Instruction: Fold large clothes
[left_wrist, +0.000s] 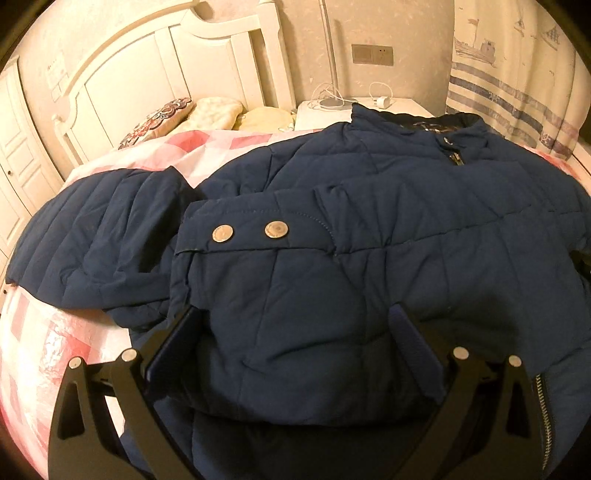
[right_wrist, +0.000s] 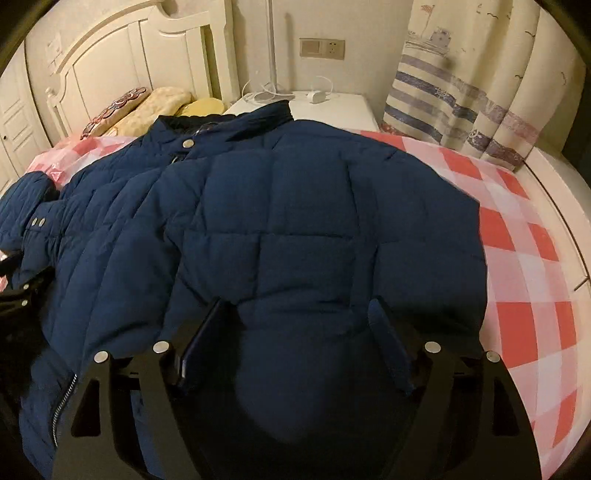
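Navy quilted jacket is lying spread across the checked bed, filling the centre of both frames, collar toward the upper edge. Left tongs and right tongs are both spread wide, gripping nothing, hovering over the lower hem, probably readying a fold. One sleeve cuff, centre-left of the frame, is lying across the front, showing two metal snaps. One jacket, two tongs.

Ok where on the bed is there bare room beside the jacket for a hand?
Bare checked bedspread runs right of the jacket toward the curtain. A smaller strip lies left of the left gripper, below the sleeve. The pillows crowd the headboard end.
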